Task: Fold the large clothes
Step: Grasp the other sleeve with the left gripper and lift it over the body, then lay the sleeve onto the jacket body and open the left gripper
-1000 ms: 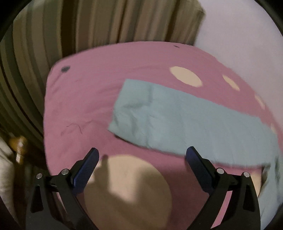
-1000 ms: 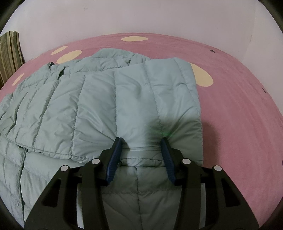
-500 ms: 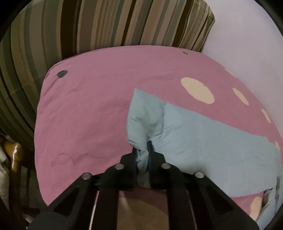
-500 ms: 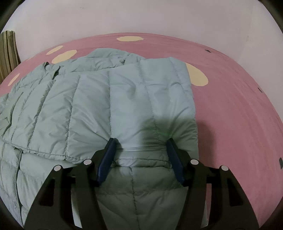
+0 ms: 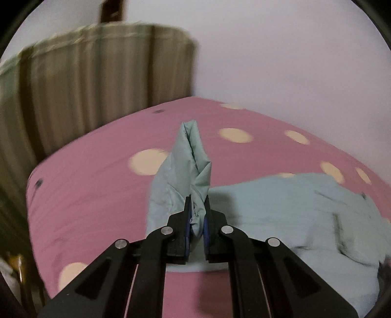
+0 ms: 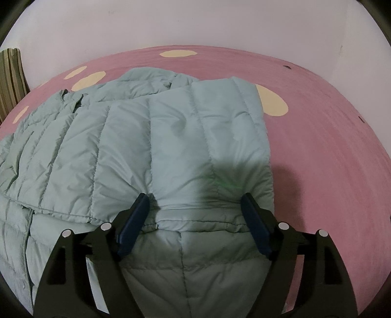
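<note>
A pale green quilted jacket [image 6: 151,146] lies on a pink bed sheet with cream dots [image 6: 330,137]. My left gripper [image 5: 196,215] is shut on the jacket's sleeve [image 5: 188,166], which stands up folded above the sheet [image 5: 85,195]; the jacket body [image 5: 305,208] lies to the right. My right gripper [image 6: 195,208] is open, its fingers [image 6: 136,215] resting on a folded-over panel of the jacket near its lower edge.
A striped curtain [image 5: 85,85] hangs at the bed's far left side and shows in the right wrist view [image 6: 11,80]. A white wall [image 6: 195,22] runs behind the bed. A wooden post [image 5: 17,266] stands beside the bed at the lower left.
My left gripper closed on the sleeve end and lifted it, swinging toward the jacket body. My right gripper opened wider over the folded panel.
</note>
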The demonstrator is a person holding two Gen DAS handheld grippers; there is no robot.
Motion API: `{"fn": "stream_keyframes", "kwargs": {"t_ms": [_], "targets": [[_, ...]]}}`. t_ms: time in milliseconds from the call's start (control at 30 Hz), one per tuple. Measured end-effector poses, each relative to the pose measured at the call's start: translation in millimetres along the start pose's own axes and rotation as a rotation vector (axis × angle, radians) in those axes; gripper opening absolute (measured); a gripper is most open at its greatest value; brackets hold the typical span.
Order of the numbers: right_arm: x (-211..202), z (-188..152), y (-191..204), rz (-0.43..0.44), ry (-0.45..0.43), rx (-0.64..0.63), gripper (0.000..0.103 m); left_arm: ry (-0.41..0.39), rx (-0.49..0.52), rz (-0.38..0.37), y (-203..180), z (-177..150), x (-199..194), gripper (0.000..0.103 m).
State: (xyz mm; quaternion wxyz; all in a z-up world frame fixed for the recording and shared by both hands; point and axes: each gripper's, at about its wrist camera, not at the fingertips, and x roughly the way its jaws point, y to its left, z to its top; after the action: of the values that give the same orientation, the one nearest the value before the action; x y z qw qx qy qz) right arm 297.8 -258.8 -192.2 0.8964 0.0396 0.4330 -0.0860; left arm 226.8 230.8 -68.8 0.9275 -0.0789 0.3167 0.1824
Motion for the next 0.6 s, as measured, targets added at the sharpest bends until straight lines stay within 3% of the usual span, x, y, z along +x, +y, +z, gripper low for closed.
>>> {"fn": "stream_keyframes", "kwargs": {"t_ms": [267, 433, 600], "targets": [[0.5, -0.5, -0.5, 0.016, 0.000, 0.011, 0.082, -0.005, 0.222, -0.215, -171.9, -12.7, -7.5, 0.008], [0.6, -0.7, -1.4, 0.027, 0.000, 0.017, 0.083, 0.021, 0.320, -0.288, -246.6, -35.3, -6.0, 0.008], [0.5, -1.2, -1.9, 0.035, 0.000, 0.022, 0.084, 0.049, 0.406, -0.294, -296.9, -64.9, 4.5, 0.008]]}}
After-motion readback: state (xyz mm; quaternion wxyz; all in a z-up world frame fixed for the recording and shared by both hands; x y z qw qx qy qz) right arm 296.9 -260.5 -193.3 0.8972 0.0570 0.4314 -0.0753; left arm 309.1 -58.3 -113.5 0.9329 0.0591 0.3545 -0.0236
